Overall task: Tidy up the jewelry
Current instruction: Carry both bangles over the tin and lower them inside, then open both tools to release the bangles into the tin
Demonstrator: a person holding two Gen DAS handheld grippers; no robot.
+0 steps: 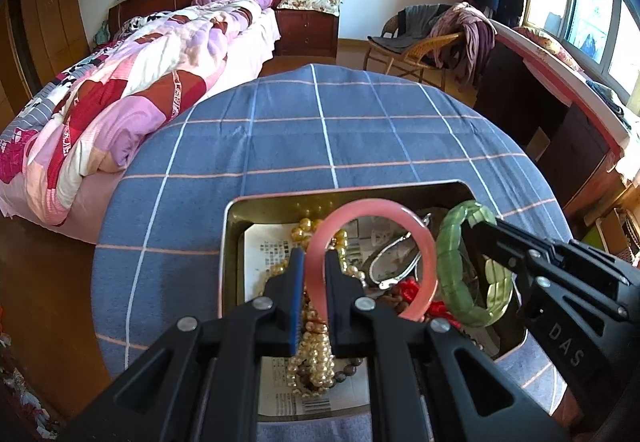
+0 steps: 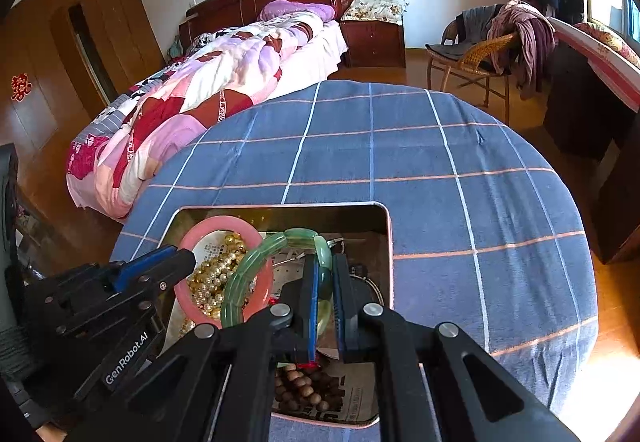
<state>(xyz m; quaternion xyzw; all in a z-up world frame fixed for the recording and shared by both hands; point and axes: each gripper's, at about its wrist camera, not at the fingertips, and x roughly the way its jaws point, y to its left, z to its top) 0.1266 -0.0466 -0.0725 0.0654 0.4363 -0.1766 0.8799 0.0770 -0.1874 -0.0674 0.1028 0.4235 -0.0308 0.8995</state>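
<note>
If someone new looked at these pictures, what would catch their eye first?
Two bangles held up over the open tin: the left gripper pinches the pink bangle, the right gripper the green bangle. Below, gold pearl strands lie tangled on the tin's paper lining.

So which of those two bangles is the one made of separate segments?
The green bangle, gripped by the right tongs: its ring is a chain of blocky translucent pieces. The pink bangle in the left tongs is one smooth, unbroken hoop.
</note>
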